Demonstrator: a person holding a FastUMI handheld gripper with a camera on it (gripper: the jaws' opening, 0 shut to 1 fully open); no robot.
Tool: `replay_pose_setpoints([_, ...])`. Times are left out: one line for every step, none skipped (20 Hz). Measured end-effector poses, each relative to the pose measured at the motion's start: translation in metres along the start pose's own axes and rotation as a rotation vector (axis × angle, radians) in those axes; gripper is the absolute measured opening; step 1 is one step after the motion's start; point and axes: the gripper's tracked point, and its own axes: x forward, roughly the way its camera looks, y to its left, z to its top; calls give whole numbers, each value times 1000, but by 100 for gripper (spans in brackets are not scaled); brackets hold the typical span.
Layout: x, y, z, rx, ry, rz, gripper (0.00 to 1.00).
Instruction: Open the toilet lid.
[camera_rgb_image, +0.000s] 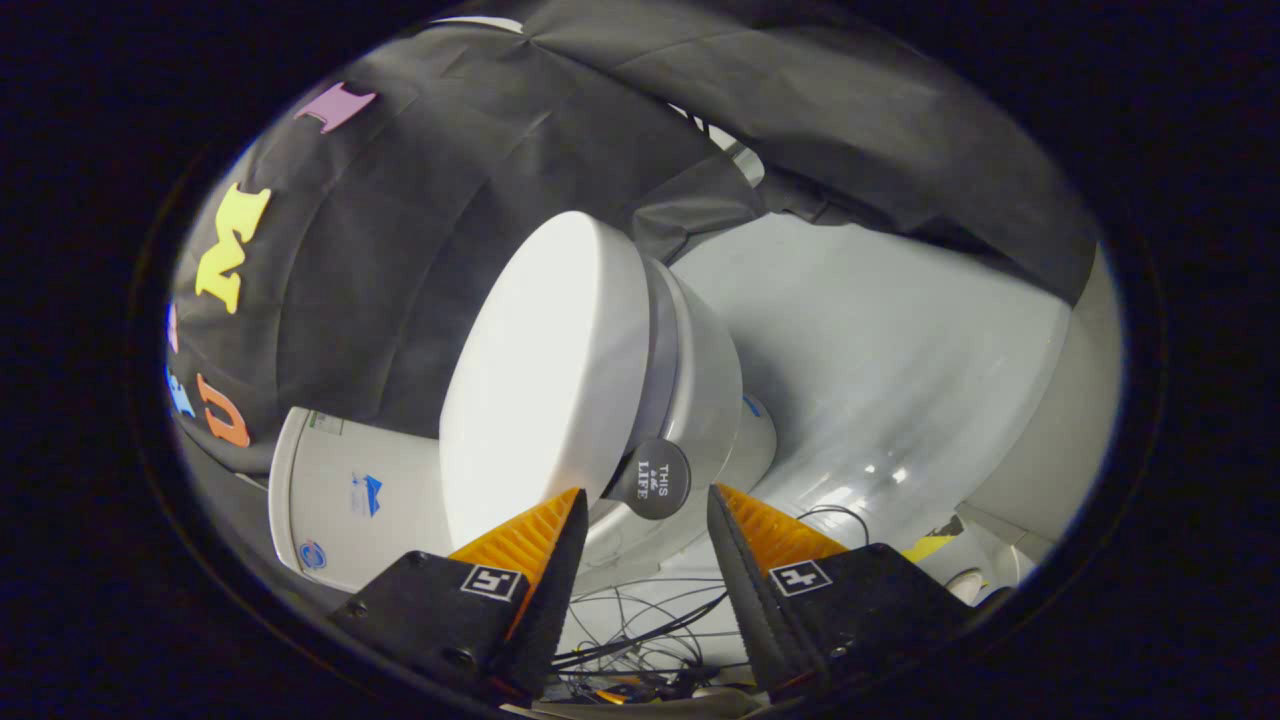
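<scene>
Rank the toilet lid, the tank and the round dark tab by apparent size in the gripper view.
1. Toilet lid, largest.
2. Tank, partly hidden, so unsure.
3. Round dark tab, smallest, just ahead of the open gripper.

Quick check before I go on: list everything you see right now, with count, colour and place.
lid: one, white, shut on the toilet, just ahead of the fingers.
tab: one, dark round disc at the lid's front edge, just beyond the gap between the fingers.
bowl: one, white, under the lid.
tank: one, white, behind the lid against the cloth wall.
floor: pale grey, glossy, beside the toilet.
cables: a tangle, dark, on the floor below the fingers.
cloth wall: black, behind the toilet.
gripper: one, fingers open, touching nothing, tips either side of the tab.
</scene>
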Motion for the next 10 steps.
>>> replay_pose_setpoints([0,0,3,15,-2,11,72])
replay_pose_setpoints([2,0,3,31,5,25,68])
replay_pose_setpoints([5,0,2,44,17,34,65])
replay_pose_setpoints([9,-4,0,54,21,19,54])
replay_pose_setpoints([11,-7,2,66,18,17,44])
replay_pose_setpoints([12,-4,3,86,14,24,33])
replay_pose_setpoints([12,-3,4,99,15,31,31])
replay_pose_setpoints([12,-3,5,110,12,41,30])
replay_pose_setpoints([12,-3,5,124,10,47,30])
replay_pose_setpoints([12,-1,7,134,3,52,28])
